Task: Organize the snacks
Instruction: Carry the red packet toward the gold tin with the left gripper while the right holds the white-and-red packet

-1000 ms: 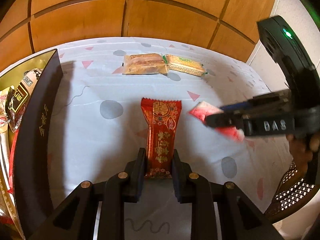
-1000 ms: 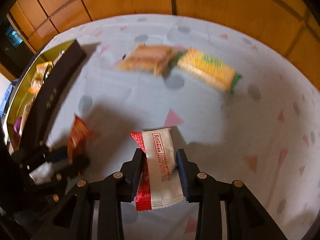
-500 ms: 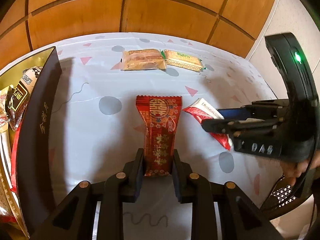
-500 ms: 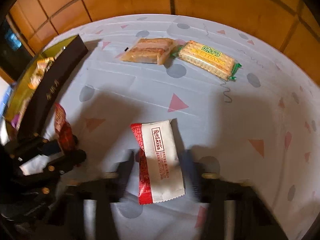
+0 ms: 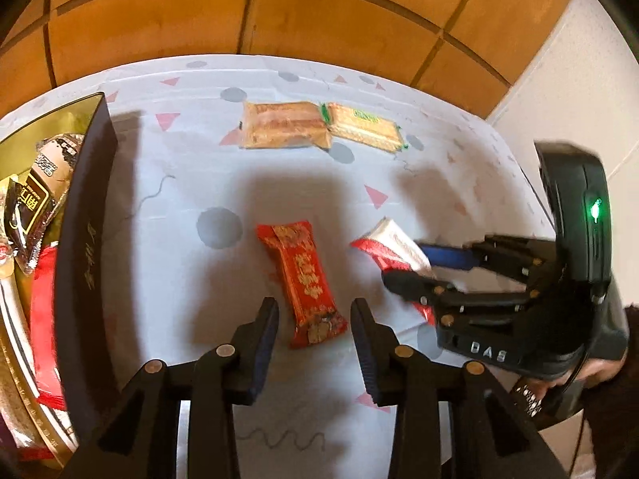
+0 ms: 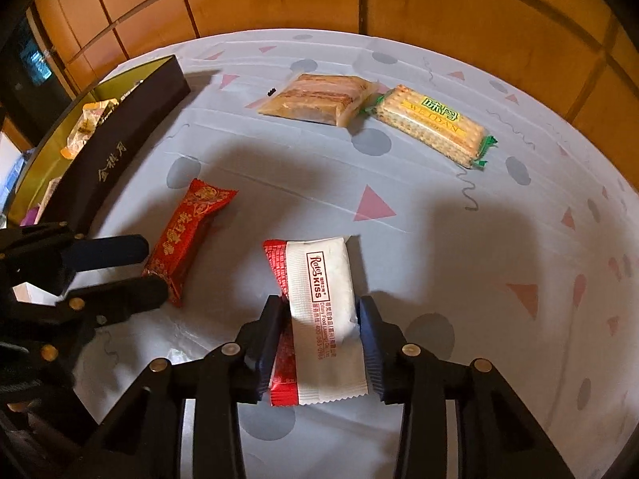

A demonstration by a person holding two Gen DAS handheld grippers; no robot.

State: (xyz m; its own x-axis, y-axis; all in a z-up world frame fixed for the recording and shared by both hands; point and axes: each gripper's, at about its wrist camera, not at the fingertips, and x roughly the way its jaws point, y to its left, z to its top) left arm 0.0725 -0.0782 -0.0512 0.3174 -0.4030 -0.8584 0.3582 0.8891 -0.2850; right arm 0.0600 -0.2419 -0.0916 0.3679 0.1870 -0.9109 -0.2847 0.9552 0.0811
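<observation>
A red gold-printed snack lies tilted on the patterned tablecloth. My left gripper straddles its near end; its jaws are opening and the pads stand clear of the wrapper. From the right wrist view the same snack sits by the left gripper. My right gripper grips a white-and-red packet low over the cloth, its jaws easing open with both pads still against the packet's sides. In the left wrist view that packet sticks out of the right gripper.
A dark box with a gold inside stands at the left, holding several wrapped snacks. A brown biscuit pack and a yellow cracker pack lie at the far side. Wooden wall panels rise behind the table.
The left gripper's jaws have spread and let go of the red snack, which now lies tilted on the cloth. The right gripper, blurred half a second ago, still holds the white-and-red packet.
</observation>
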